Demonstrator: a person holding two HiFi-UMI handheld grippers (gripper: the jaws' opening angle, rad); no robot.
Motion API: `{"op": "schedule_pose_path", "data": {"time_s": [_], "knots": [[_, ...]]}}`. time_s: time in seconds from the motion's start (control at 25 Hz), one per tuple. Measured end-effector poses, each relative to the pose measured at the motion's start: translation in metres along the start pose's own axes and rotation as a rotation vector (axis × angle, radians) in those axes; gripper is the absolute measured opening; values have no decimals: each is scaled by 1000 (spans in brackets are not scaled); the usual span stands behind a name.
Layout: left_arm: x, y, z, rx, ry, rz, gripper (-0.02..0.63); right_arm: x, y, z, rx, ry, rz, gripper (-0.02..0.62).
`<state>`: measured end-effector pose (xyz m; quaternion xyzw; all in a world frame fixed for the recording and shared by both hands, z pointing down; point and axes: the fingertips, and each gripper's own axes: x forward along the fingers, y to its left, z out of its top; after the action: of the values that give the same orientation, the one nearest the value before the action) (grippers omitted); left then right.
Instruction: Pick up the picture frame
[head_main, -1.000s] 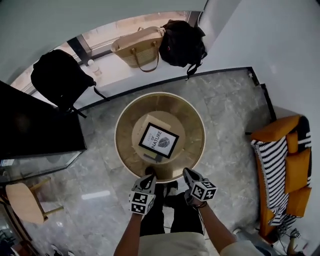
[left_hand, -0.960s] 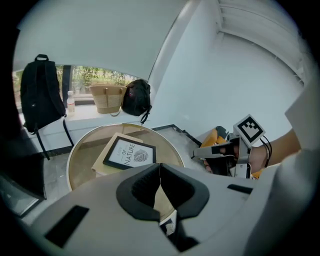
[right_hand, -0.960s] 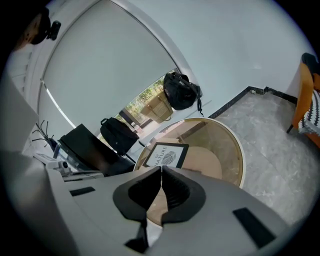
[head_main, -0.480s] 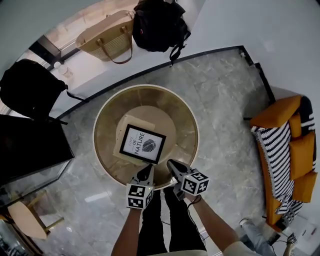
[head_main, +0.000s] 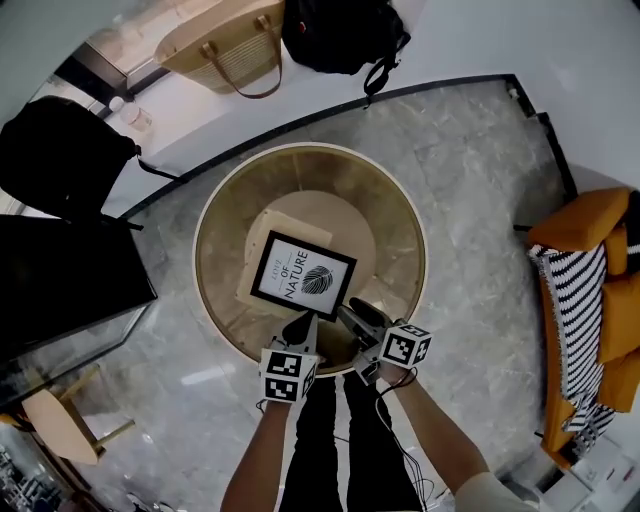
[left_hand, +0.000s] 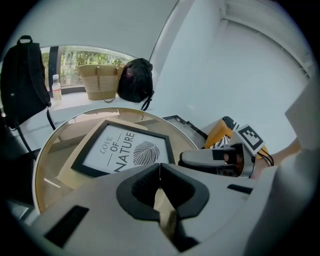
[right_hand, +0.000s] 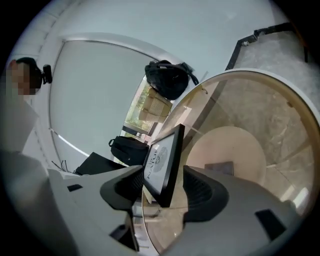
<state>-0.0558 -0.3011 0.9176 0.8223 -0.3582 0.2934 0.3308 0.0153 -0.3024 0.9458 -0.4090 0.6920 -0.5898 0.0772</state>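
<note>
**A:** Nearest in, the left gripper (head_main: 302, 328) is clamped shut on nothing, at the table's near rim.

**B:** The right gripper (head_main: 357, 314) has just sprung its jaws wide. The frame's (head_main: 302, 277) near corner sits between them, but the pads aren't biting yet.

**A:** So nothing's lifted. The frame lies on the table (head_main: 395, 225), with the squeeze and the lift still to do.

**B:** Since a second ago, both grippers have come down and in to the frame. The frame itself hasn't budged.

"LOVE OF NATURE" on picture frame (left_hand: 125, 150)
</note>
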Motion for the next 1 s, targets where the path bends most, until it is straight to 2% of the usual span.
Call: {"op": "schedule_pose_path", "data": {"time_s": [0.28, 0.48, 0.8, 0.84, 1.0], "knots": [[18, 14, 7, 43, 48, -24, 20, 34, -12, -5, 91, 38, 35, 261], [22, 29, 7, 18, 49, -18, 20, 50, -14, -6, 162, 32, 87, 261], [15, 41, -10, -5, 67, -24, 20, 71, -8, -17, 168, 91, 133, 261], [13, 42, -11, -10, 69, -23, 20, 72, -9, -17, 161, 97, 129, 254], [8, 50, -9, -36, 69, -18, 20, 75, 1, -15, 197, 104, 169, 106]]}}
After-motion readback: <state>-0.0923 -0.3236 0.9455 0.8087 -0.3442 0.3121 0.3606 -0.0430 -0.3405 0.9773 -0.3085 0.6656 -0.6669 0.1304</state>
